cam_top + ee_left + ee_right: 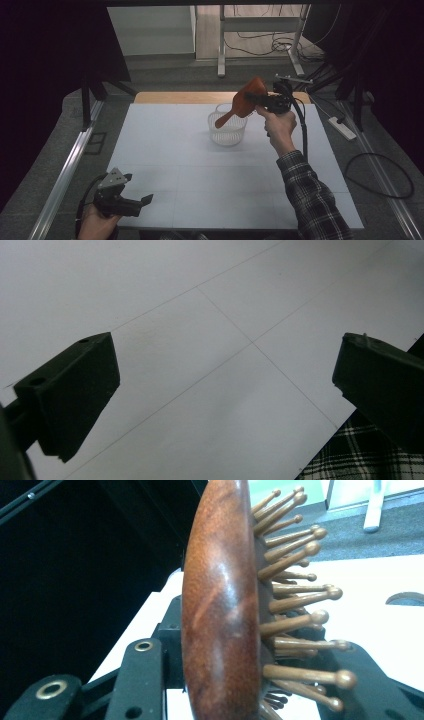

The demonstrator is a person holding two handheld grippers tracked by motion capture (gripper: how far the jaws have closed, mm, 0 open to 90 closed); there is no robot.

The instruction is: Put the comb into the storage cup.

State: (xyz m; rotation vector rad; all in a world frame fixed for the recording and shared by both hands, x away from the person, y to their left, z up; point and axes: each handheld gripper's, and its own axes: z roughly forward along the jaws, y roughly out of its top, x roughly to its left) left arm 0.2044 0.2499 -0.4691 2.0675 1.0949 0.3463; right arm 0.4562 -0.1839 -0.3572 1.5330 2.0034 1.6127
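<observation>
High view first: we see a reddish-brown wooden paddle hairbrush held up in the air over the far middle of the table, its handle slanting down toward a clear ribbed plastic cup-shaped basket that stands on the white tabletop. The handle tip hangs at the basket's rim; we cannot tell whether it touches. Our right gripper clamps the brush by its head, jaws drawn narrow on it. From the right gripper view we look along the brush's rounded back, with its wooden ball-tipped pins sticking out to one side between the black jaws. Our left gripper rests low at the near left corner of the table, well apart from brush and basket. Its jaws stand wide, with bare tabletop between them.
</observation>
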